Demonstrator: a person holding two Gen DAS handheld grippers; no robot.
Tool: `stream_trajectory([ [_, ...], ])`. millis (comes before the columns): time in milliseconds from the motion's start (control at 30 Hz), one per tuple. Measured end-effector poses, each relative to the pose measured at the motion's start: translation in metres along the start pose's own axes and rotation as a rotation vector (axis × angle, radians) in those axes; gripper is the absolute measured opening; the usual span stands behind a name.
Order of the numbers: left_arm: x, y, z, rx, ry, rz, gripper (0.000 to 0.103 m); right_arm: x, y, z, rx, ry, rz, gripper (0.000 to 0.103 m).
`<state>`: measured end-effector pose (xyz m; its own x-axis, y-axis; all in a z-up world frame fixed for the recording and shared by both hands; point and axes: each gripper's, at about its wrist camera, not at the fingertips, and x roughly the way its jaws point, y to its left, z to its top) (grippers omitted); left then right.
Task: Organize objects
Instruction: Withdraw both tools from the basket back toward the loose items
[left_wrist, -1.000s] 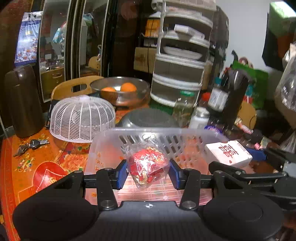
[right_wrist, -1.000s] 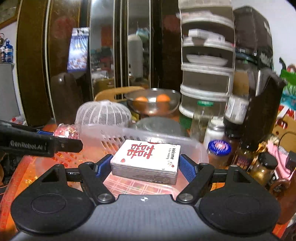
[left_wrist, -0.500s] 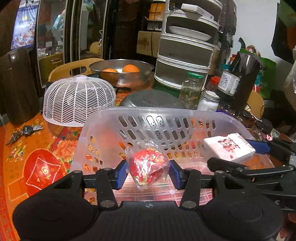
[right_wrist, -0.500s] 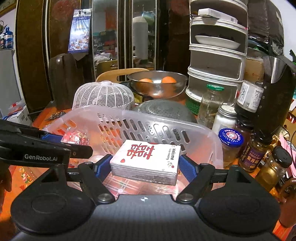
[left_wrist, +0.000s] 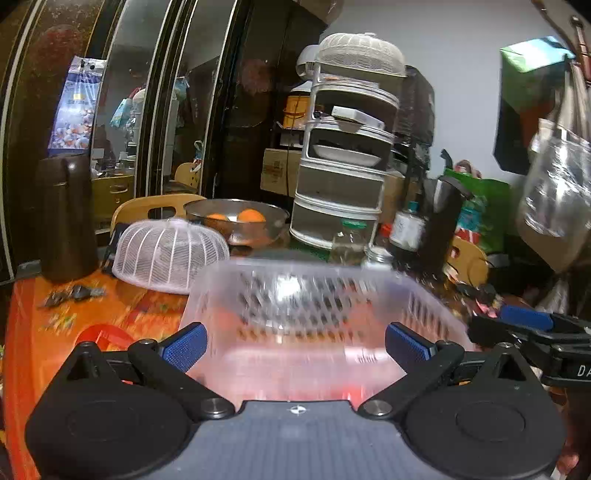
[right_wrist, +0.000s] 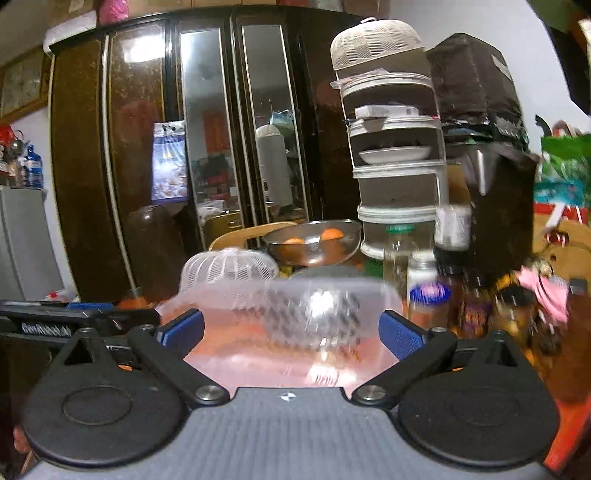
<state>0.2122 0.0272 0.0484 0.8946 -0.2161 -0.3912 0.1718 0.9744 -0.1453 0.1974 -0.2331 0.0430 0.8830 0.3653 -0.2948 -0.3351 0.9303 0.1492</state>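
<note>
A clear plastic basket (left_wrist: 314, 295) with slotted walls stands on the orange table, blurred by motion; it also shows in the right wrist view (right_wrist: 280, 314). My left gripper (left_wrist: 295, 345) is open and empty, its blue pads wide apart at the basket's near rim. My right gripper (right_wrist: 290, 332) is open and empty too, at the basket's near side. The candy bag and the white box are not visible in either view; the basket's inside is too blurred to read. The right gripper's tip (left_wrist: 528, 325) shows at the right of the left wrist view.
A white mesh food cover (left_wrist: 170, 254) sits left behind the basket. A steel bowl with oranges (left_wrist: 236, 221), a tiered rack (left_wrist: 343, 177), jars and bottles (right_wrist: 428, 295) crowd the back and right. A brown flask (left_wrist: 64, 218) and keys (left_wrist: 70, 293) are at the left.
Both grippers have opened and let go: the candy bag left my left gripper, the white box left my right. Both have pulled back and tilted up; the view is blurred.
</note>
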Motion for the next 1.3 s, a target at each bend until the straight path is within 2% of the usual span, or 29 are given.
stream_trajectory([
  [100,-0.014,0.011,-0.033,-0.04,0.044,0.036,0.103,-0.022,-0.001,-0.04,0.042,0.025,-0.002,0.103],
  [200,-0.022,0.029,-0.068,-0.109,0.05,0.051,0.103,-0.045,-0.002,-0.086,0.091,0.026,0.053,0.103],
  [367,-0.004,0.042,-0.09,-0.135,0.126,0.057,0.1,-0.058,-0.004,-0.132,0.157,0.067,0.054,0.103],
  [567,0.011,0.029,-0.094,-0.048,0.153,0.055,0.1,-0.058,-0.004,-0.134,0.14,0.068,0.039,0.102],
  [667,0.001,0.028,-0.103,-0.052,0.134,0.071,0.1,-0.061,-0.001,-0.139,0.107,0.057,0.022,0.102],
  [733,-0.01,0.029,-0.106,-0.088,0.121,0.06,0.099,-0.054,0.002,-0.139,0.044,0.066,-0.029,0.102],
  [833,-0.024,0.014,-0.11,-0.069,0.105,0.024,0.099,-0.042,-0.001,-0.142,0.018,0.087,-0.038,0.093],
  [933,-0.023,-0.006,-0.115,-0.013,0.127,-0.001,0.098,-0.029,-0.003,-0.142,0.013,0.106,-0.022,0.084],
  [1167,-0.005,-0.034,-0.12,0.08,0.195,-0.01,0.096,-0.039,-0.007,-0.148,0.051,0.092,-0.02,0.084],
  [1300,0.01,-0.042,-0.121,0.09,0.246,-0.001,0.084,-0.046,-0.011,-0.149,0.068,0.089,-0.027,0.084],
])
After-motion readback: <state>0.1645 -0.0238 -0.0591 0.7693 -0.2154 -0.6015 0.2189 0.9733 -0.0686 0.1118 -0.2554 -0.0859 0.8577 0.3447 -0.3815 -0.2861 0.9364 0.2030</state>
